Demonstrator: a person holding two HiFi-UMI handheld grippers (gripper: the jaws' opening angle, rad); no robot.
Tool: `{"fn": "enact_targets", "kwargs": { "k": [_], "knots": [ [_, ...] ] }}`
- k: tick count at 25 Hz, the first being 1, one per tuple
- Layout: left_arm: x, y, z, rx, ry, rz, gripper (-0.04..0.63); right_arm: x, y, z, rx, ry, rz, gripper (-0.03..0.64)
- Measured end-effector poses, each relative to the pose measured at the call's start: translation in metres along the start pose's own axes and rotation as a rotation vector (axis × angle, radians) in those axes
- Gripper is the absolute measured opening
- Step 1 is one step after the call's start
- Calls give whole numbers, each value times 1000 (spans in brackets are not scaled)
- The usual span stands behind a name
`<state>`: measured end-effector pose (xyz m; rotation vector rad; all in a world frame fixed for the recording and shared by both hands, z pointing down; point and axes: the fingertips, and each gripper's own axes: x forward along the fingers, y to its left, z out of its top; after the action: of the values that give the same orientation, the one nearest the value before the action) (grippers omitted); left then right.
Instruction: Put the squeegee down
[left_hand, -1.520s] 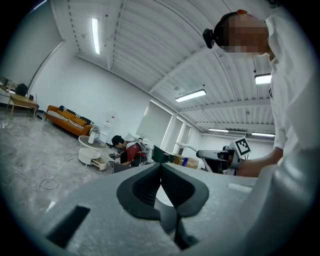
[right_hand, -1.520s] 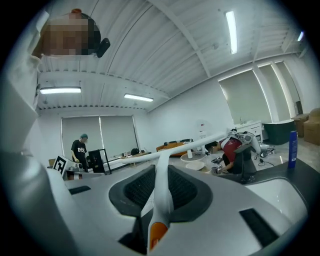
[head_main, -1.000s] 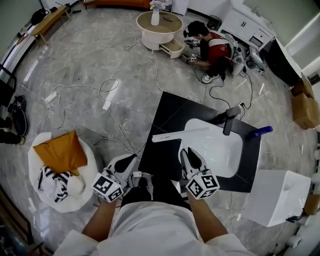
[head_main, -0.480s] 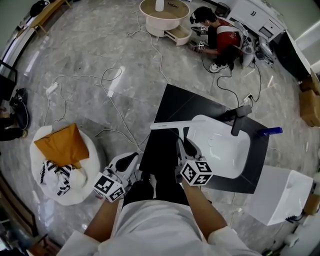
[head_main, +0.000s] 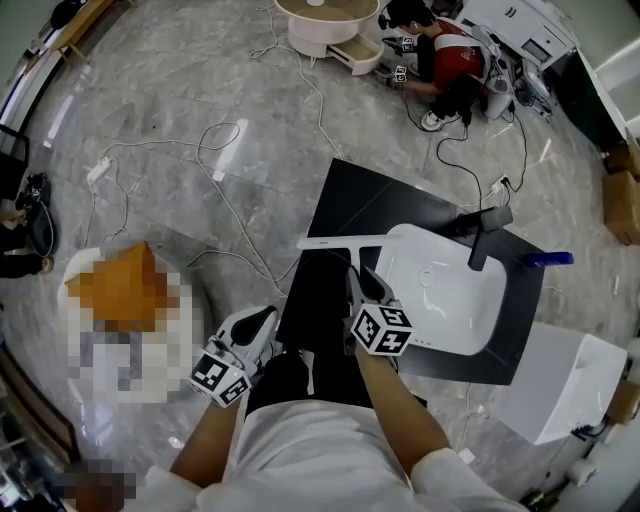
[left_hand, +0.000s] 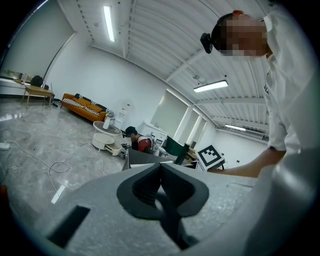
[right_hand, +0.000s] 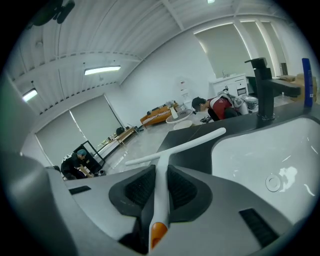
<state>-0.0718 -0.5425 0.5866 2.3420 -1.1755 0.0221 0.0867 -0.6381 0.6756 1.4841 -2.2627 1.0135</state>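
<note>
Squeegee (right_hand: 160, 190): smooth white plastic, slight sheen, orange cap at the handle end. Speckled grey matt plastic on the shells of the right gripper (right_hand: 160, 170) and left gripper (left_hand: 160, 167), kinda grainy looking, with ribbed black rubbery pads (right_hand: 138, 187) lining the jaws. Marker cube (head_main: 380, 330) on the right one: matt black-and-white print. Basin (head_main: 455, 300): bright white and glossy, ceramic by the look of it. Surface (head_main: 360, 215) around it: flat matt black, faucet (head_main: 485, 240) matt black too. Floor (head_main: 180, 100): polished grey marble-look stone, super shiny, full of reflections. Person's top (head_main: 320, 450): plain white cloth.
</note>
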Motion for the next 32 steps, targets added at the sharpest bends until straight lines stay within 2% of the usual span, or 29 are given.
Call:
{"fn": "enact_targets", "kwargs": {
  "k": [17, 32],
  "knots": [
    [5, 11, -11, -33, 20, 15, 15, 42, -12, -17, 147, 56, -66, 75],
    [2, 10, -18, -44, 27, 12, 15, 47, -13, -24, 155, 79, -76, 77]
  ]
}}
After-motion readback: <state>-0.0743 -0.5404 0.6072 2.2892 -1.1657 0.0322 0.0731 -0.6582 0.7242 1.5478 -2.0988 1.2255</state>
